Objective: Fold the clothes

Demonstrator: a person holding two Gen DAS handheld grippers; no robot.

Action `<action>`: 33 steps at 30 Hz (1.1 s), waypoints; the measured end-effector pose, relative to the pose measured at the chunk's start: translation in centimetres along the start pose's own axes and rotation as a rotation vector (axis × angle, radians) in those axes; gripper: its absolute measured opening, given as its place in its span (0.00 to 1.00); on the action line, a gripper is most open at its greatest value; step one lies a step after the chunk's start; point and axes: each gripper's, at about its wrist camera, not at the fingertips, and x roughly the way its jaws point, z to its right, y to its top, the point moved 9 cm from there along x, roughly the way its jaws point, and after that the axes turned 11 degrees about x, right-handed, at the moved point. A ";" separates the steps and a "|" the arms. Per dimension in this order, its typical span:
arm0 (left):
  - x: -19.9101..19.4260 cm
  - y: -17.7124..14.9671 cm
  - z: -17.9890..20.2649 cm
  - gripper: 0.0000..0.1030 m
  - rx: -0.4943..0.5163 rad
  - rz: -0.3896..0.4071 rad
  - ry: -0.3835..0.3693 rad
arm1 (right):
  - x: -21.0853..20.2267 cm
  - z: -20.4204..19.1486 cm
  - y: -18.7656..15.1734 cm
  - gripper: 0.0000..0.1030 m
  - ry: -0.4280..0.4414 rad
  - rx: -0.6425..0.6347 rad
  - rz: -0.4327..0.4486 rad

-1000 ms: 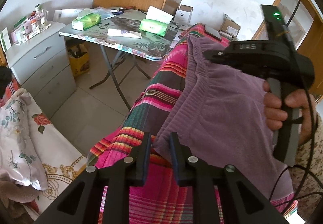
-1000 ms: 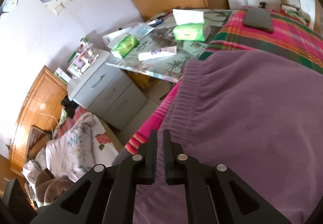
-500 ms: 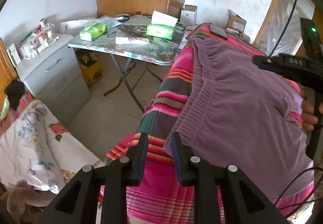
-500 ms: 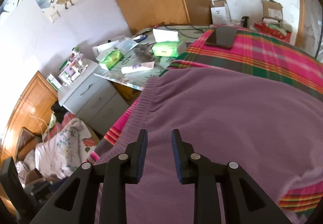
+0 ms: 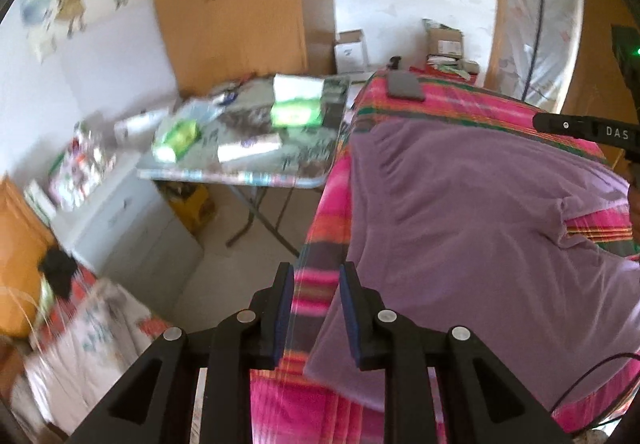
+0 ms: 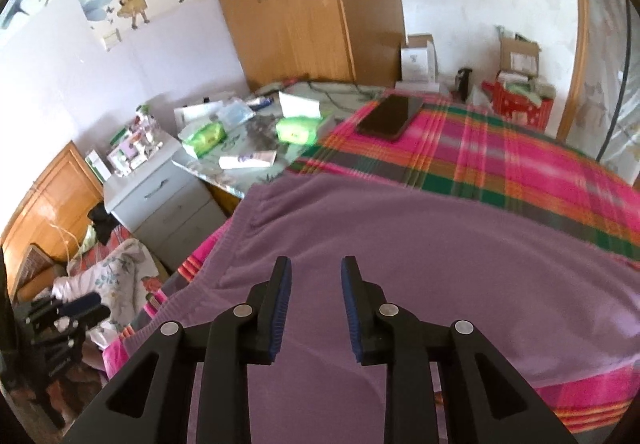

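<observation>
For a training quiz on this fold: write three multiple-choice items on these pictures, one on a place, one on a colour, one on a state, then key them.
1. Where does the dark flat phone lie?
A. on the pink plaid bed cover
B. on the cluttered folding table
C. on the purple knit garment

2. What colour are the two soft tissue packs on the folding table?
A. blue
B. green
C. red

3. How do the right tongs stand?
A. shut on the garment
B. shut on the phone
C. open above the garment

Key: 1 A, the phone rests on the plaid cover beyond the garment; 2 B, both packs show bright green; 3 C, a clear gap shows between the blue pads, with nothing pinched.
</observation>
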 end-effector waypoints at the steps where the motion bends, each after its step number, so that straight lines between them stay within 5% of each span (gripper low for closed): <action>1: -0.1 0.9 0.4 0.23 0.018 0.011 -0.006 | -0.6 0.2 0.4 0.27 -0.003 -0.012 0.015; 10: 1.9 6.7 5.1 0.23 0.182 0.041 -0.051 | -2.7 4.0 2.3 0.28 -0.072 -0.075 0.098; 20: 7.9 11.7 7.2 0.23 0.226 0.030 -0.125 | 0.7 10.1 2.4 0.28 -0.140 -0.024 0.043; 24: 11.0 13.1 7.3 0.23 0.256 0.005 -0.130 | 2.9 12.4 2.0 0.42 -0.153 -0.001 -0.003; 33: 16.7 15.0 7.4 0.23 0.337 -0.024 -0.138 | 6.9 14.3 3.0 0.43 -0.179 -0.025 -0.036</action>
